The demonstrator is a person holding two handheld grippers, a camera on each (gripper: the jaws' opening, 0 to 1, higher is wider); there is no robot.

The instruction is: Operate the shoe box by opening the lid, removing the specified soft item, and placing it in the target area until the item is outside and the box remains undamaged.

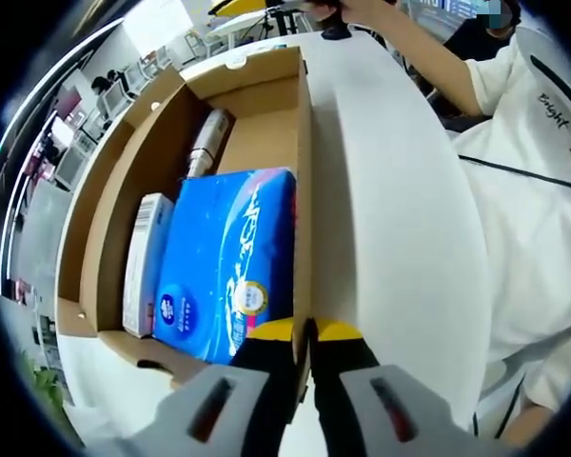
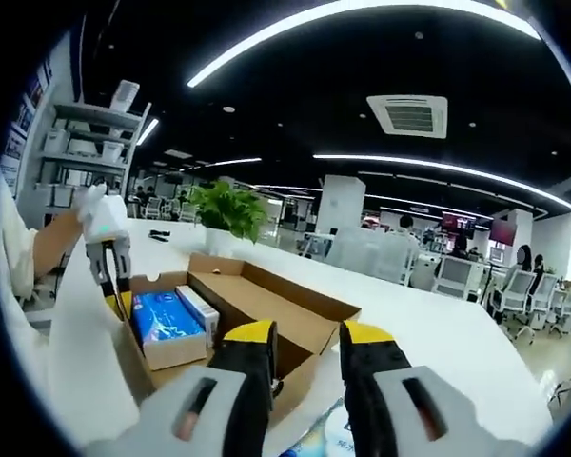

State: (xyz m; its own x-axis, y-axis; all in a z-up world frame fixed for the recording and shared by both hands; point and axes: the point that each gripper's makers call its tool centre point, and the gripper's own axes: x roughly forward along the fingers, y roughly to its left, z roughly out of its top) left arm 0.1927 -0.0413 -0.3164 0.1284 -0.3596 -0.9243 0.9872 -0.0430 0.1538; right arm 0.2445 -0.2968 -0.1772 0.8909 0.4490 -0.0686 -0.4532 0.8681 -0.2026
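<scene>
I am pinching the box (image 1: 295,190) wall with my left claw (image 1: 303,335), apparently to steady it, while my right claw (image 2: 307,335) is hovering apart and empty near the open box, where the blue tissue pack (image 1: 230,257) is lying inside.

tissue pack (image 1: 226,262) text blurred | white box (image 1: 145,262) label unreadable

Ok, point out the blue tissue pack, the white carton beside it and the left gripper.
Tissue pack (image 1: 230,257), left gripper view, middle of its blue top face.
White carton (image 1: 147,262), left gripper view, its upper face.
Left gripper (image 2: 114,278), right gripper view, between its fingertips.
</scene>
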